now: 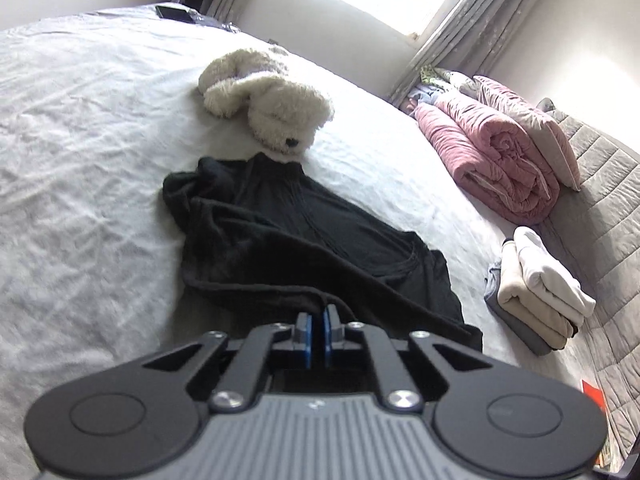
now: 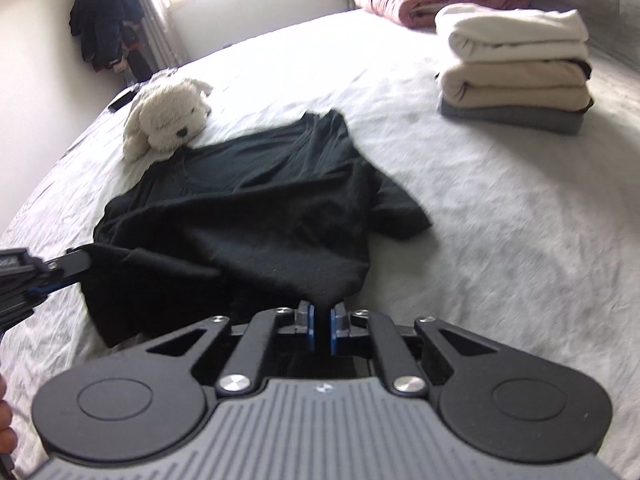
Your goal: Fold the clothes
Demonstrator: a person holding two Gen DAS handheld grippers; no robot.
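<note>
Currently a black garment [image 1: 304, 236] is spread, rumpled, on the white bedsheet [image 1: 88, 128], its far end touching a white plush dog [image 1: 276, 100]. The left gripper [image 1: 318, 322] is pressed together on the garment's near hem, and the right gripper [image 2: 321, 316] is likewise pinched on what appears to be another near edge, though blur softens that view. A stack of folded clothes [image 2: 516, 68] is seen well apart, near a rolled pink blanket [image 1: 500, 160].
</note>
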